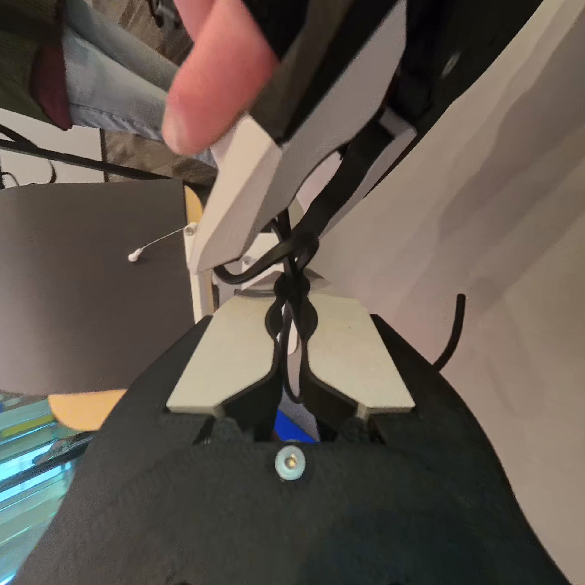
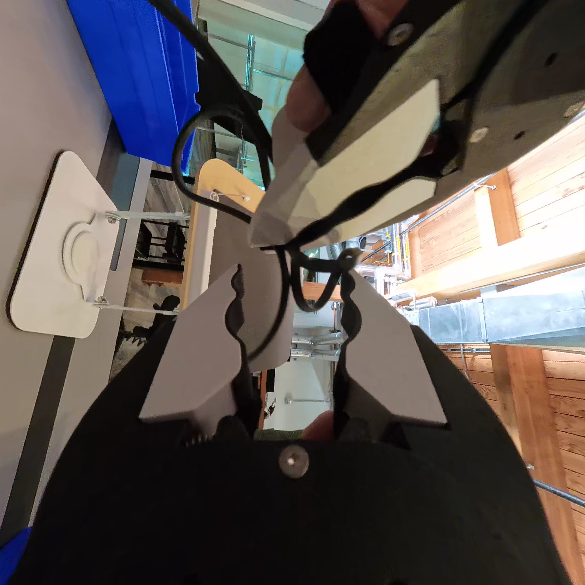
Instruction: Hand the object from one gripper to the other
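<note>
Between left gripper [image 1: 291, 304] jaws: black cable [image 1: 292, 275] (looped), running lengthwise w/ jaws.

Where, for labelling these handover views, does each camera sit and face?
Left wrist view: on the left gripper, looking along its fingers shut on the black cable; a person's finger shows above.
Right wrist view: on the right gripper, looking along its open fingers toward that cable.
Shared: the cable and each other's gripper.
</note>
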`<state>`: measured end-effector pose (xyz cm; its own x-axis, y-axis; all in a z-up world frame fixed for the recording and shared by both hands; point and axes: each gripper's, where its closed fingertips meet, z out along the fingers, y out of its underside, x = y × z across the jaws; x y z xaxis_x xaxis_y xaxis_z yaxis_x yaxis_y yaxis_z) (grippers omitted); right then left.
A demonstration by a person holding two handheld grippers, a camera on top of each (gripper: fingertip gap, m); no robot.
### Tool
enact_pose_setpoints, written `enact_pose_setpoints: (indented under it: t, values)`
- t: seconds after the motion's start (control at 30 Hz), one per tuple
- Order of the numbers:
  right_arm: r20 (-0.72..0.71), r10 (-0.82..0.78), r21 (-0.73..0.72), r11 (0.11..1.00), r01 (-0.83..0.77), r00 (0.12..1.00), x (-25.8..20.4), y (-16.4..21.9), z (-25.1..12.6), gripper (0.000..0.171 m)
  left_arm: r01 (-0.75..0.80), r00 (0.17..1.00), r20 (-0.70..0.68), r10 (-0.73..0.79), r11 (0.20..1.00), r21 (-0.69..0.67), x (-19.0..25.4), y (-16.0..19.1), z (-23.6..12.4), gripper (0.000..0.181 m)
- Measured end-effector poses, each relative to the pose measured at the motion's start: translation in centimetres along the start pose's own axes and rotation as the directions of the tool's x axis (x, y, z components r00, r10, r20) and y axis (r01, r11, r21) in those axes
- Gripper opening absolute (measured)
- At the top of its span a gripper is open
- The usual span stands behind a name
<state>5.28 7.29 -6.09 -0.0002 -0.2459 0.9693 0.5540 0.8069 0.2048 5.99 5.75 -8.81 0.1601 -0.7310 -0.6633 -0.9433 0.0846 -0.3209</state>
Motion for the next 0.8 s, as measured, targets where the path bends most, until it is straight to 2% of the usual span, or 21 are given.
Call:
enact_pose_setpoints:
  t: [0.13,0.17,0.23,0.4,0.57,0.8]
  values:
    - [0.020,-0.014,-0.008,1.000,0.015,1.000,-1.2,0.1,0.5,0.058,0.073,0.995,-0.076,-0.068,0.995,0.067,0.1,-0.8,-0.7,0.004]
    - [0.002,-0.013,-0.004,1.000,0.013,1.000,-1.0,0.0,0.6,0.053,0.083,0.993,-0.093,-0.076,0.994,0.072,0.2,-0.7,-0.8,0.005]
    - [-0.044,-0.018,-0.005,1.000,0.018,0.999,-0.3,-0.1,0.5,0.031,0.114,0.988,-0.115,-0.104,0.990,0.081,0.1,-0.5,-0.7,0.005]
    - [-0.102,-0.016,-0.018,1.000,0.015,0.995,0.5,-0.2,0.5,0.001,0.147,0.977,-0.171,-0.129,0.985,0.093,0.7,-0.5,-0.5,0.005]
    - [-0.078,0.014,-0.030,0.999,-0.017,0.997,0.4,0.1,0.5,0.000,0.184,0.966,-0.202,-0.160,0.978,0.103,0.7,-0.6,-0.3,0.005]
    - [-0.057,0.154,-0.041,0.987,-0.156,0.986,0.9,1.1,0.4,0.000,0.220,0.968,-0.156,-0.196,0.963,0.157,0.2,-1.1,-0.4,0.010]
